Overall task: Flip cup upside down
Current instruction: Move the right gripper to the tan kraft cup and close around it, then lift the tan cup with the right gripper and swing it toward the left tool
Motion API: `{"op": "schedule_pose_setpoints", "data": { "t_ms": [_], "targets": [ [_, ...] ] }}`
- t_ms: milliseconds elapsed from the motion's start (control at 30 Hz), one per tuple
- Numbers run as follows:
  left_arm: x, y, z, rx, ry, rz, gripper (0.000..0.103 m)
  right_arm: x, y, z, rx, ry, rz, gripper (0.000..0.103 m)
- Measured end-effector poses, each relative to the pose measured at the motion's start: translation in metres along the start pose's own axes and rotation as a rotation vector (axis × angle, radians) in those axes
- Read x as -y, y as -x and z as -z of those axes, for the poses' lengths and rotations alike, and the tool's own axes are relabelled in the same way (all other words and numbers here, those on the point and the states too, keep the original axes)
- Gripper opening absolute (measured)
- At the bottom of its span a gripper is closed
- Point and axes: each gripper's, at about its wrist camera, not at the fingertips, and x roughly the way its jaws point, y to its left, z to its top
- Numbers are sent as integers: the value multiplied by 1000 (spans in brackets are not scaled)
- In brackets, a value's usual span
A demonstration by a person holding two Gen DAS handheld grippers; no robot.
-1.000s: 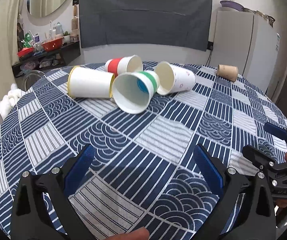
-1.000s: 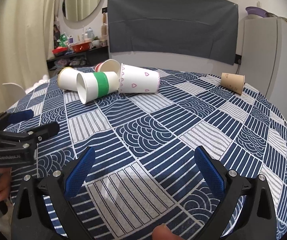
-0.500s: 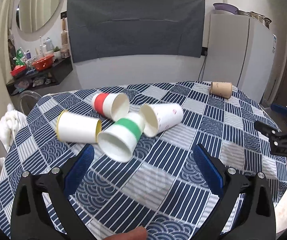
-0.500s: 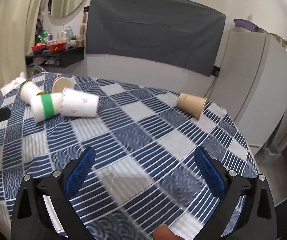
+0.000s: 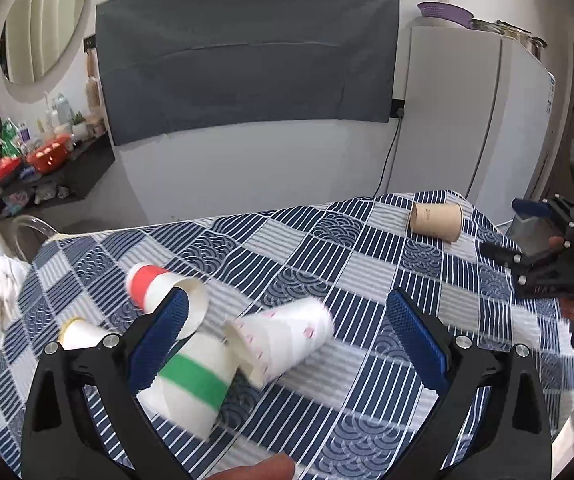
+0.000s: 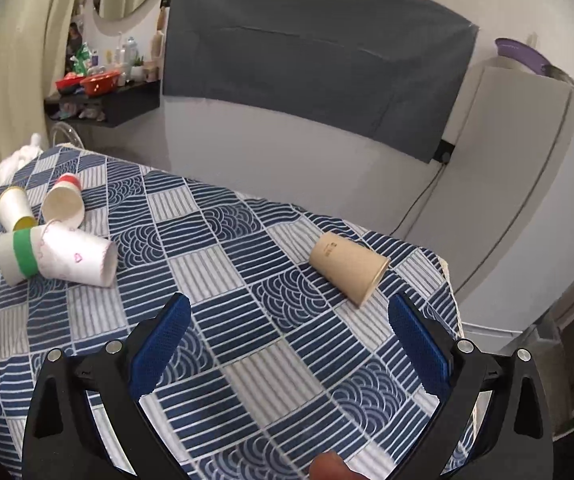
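Observation:
Several paper cups lie on their sides on a round table with a blue and white patterned cloth [image 5: 327,264]. A green-banded cup [image 5: 191,380], a pink-heart cup [image 5: 283,340], a red-banded cup [image 5: 155,286] and a yellow-rimmed cup [image 5: 79,334] cluster together. A brown cup [image 6: 349,266] lies apart, also seen in the left wrist view [image 5: 437,220]. My left gripper [image 5: 287,344] is open and empty above the cluster. My right gripper [image 6: 287,344] is open and empty, short of the brown cup.
A white fridge [image 6: 527,184] stands beyond the table's right edge. A dark cloth [image 5: 247,60] hangs on the back wall. A shelf with bottles and red bowls [image 6: 99,88] is at the left. A transparent chair [image 5: 31,228] stands by the table's far left.
Both grippers have risen and swung: the left view now looks down on the cup cluster from closer, and the right has turned right toward the brown cup. Both stay open.

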Motion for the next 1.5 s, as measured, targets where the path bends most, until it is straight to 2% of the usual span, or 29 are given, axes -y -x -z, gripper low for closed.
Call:
{"op": "schedule_pose_setpoints", "data": {
  "t_ms": [200, 267, 433, 600, 800, 867, 900, 933, 967, 1033, 1100, 1200, 1500],
  "targets": [
    [7, -62, -23, -91, 65, 5, 97, 15, -44, -16, -68, 125, -48, 95],
    [11, -78, -27, -106, 64, -24, 97, 20, -61, -20, -99, 170, -38, 95],
    [15, -109, -34, -168, 74, -33, 97, 32, -102, -24, -174, 252, -3, 95],
    [23, -122, -35, -187, 44, -48, 97, 47, -140, -24, -244, 283, 14, 95],
    [30, -118, -34, -170, -4, -64, 97, 58, -172, -27, -317, 333, 15, 94],
    [32, -116, -34, -155, -20, -90, 97, 59, -181, -30, -354, 350, 3, 93],
    [32, -116, -34, -148, -28, -104, 97, 59, -184, -31, -376, 355, -6, 81],
    [33, -116, -34, -148, -36, -110, 97, 59, -188, -32, -407, 362, -14, 64],
    [33, -116, -33, -151, -38, -106, 97, 55, -191, -31, -439, 395, -2, 61],
    [33, -117, -32, -161, -31, -98, 97, 51, -189, -30, -467, 433, 7, 56],
    [33, -115, -30, -165, -27, -92, 97, 46, -178, -29, -462, 443, -30, 51],
    [33, -110, -29, -166, -28, -88, 97, 47, -158, -26, -428, 430, -65, 50],
    [17, -64, -26, -135, -12, -88, 97, 48, -106, -25, -389, 407, -44, 49]
  ]
}}
